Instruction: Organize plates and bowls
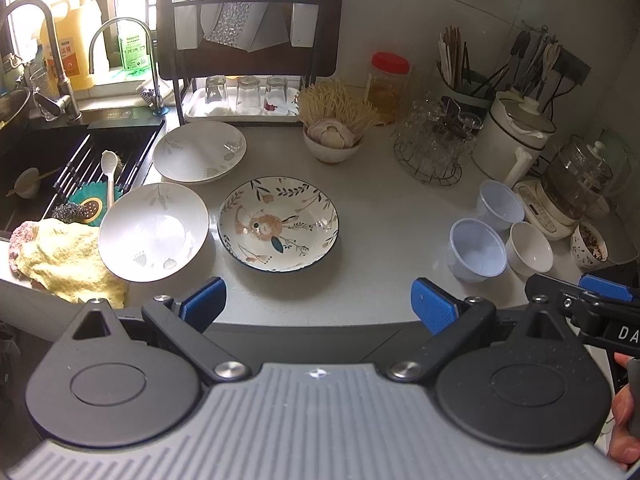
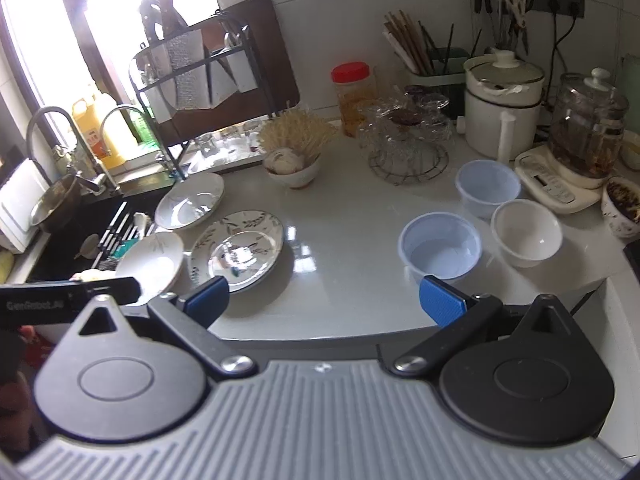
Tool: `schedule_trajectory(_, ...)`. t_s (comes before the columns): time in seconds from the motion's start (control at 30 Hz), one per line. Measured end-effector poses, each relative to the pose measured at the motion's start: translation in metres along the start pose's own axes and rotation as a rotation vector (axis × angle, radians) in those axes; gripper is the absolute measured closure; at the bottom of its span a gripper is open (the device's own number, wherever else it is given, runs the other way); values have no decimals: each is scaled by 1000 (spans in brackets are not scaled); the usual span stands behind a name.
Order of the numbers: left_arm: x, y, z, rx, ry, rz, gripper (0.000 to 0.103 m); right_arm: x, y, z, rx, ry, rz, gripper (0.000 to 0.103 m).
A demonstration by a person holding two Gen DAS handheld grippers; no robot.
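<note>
Three plates lie on the grey counter by the sink: a floral plate, a near white plate and a far white plate. To the right stand two pale blue plastic bowls and a small white bowl. My left gripper is open and empty at the counter's front edge, before the floral plate. My right gripper is open and empty, left of the near blue bowl; it also shows in the left wrist view.
A sink with a spoon and scrubbers lies at the left, a yellow cloth beside it. A dish rack, a bowl of garlic, a wire glass holder, a white pot and a kettle line the back.
</note>
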State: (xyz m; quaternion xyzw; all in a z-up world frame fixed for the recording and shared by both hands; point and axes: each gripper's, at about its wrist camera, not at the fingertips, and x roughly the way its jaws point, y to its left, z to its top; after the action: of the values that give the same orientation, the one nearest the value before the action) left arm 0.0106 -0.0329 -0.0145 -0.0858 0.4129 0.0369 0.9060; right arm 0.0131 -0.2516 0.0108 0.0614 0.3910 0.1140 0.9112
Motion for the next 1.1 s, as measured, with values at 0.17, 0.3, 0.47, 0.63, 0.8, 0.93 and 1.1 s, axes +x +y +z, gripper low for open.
schedule_trajectory(0.17,-4,-9,-1,-26,-20,15,3,-2,-10,2,-9,-26,25,0)
schedule_trajectory(0.3,-5,-12,-3,-58,-21,54,3,1,-17,2,4,-13,66,0)
schedule_trajectory(0.47,-5,-10,-10,-106,-7,90,3,1,-22,0,-6,-2,118,0)
schedule_trajectory(0.63,-4,-1,-14,-108,3,97,3,3,-18,0,6,-14,118,0)
schedule_trajectory(0.8,12,16,-7,-96,13,42,3,12,-2,0,28,-31,101,0)
schedule_trajectory(0.93,29,41,4,-69,32,-7,3,23,22,1,62,-50,84,0)
schedule_trajectory(1.1,45,90,29,-30,42,-41,3,38,59,11,124,-73,98,0)
